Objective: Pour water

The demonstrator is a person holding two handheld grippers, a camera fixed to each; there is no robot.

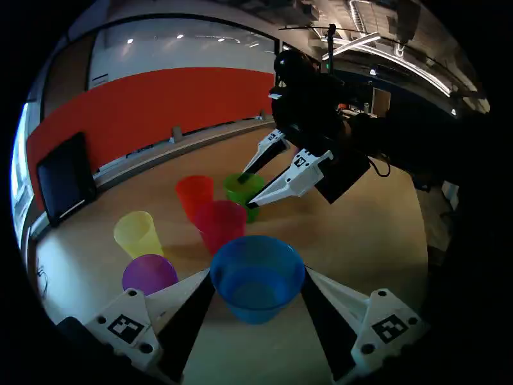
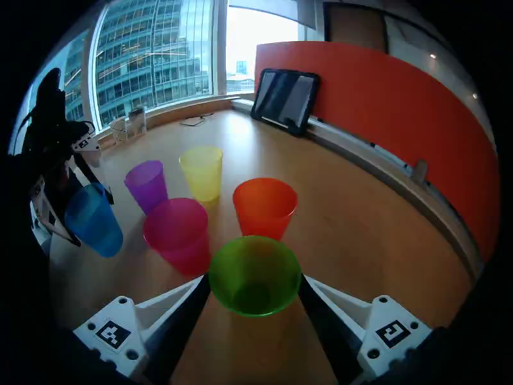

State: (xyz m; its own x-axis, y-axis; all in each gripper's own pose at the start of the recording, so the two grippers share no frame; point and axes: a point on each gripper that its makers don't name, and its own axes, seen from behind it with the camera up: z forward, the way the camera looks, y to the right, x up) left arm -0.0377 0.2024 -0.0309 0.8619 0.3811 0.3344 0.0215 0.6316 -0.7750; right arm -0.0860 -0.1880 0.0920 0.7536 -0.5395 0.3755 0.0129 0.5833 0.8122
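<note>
Left claw (image 1: 256, 274) pinches the blue cup (image 1: 256, 303), right claw (image 2: 253, 278) the green cup (image 2: 254, 303) — thin, light plastic, we reckon — we grip mid-wall, gently.

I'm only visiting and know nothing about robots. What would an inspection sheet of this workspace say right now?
Surface: wooden table, carrying the cups.
Job's things: blue cup and green cup, each held between jaws; orange cup, pink cup, yellow cup and purple cup stand upright, clustered. Water: cannot tell.
Clutter: small items by the windows, too small to identify.
Grippers: left gripper shut on the blue cup; right gripper shut on the green cup.
Cables: thin black lead behind the right gripper.
Surroundings: tablet leaning against an orange wall; tall windows.
</note>
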